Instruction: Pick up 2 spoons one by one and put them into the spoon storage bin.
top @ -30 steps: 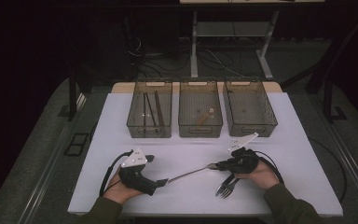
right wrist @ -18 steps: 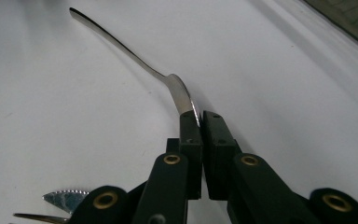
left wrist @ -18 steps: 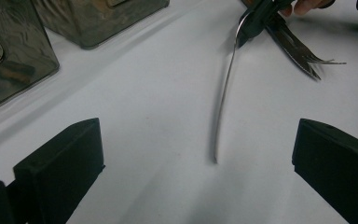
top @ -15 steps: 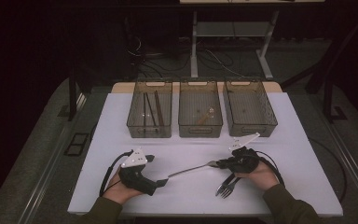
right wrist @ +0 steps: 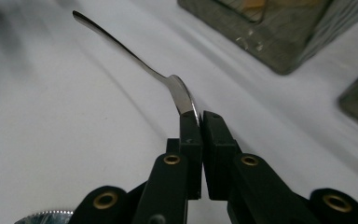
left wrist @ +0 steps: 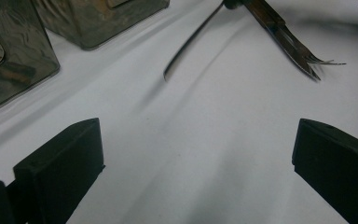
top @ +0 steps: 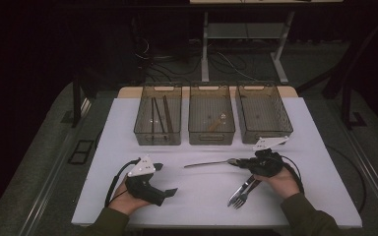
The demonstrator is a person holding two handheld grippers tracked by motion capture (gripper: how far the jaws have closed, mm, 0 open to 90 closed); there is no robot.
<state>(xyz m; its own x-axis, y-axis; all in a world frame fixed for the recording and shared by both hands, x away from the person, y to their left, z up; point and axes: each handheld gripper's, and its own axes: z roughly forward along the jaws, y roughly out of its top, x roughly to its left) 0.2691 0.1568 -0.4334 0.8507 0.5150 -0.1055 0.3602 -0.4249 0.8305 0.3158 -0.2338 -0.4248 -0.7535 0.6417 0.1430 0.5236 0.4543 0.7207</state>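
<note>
Spoon (top: 209,163) lies crosswise, handle pointing left from right tool (top: 237,162).

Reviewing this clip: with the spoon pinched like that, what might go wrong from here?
1. The right gripper is shut on only the edge of the spoon bowl, with the long handle sticking out free; it may pivot or slip out when carried.
2. The forks lie just beside the right hand; a sweep could knock them.
3. The left gripper stands open over bare table, so it offers no support if the spoon drops.
</note>
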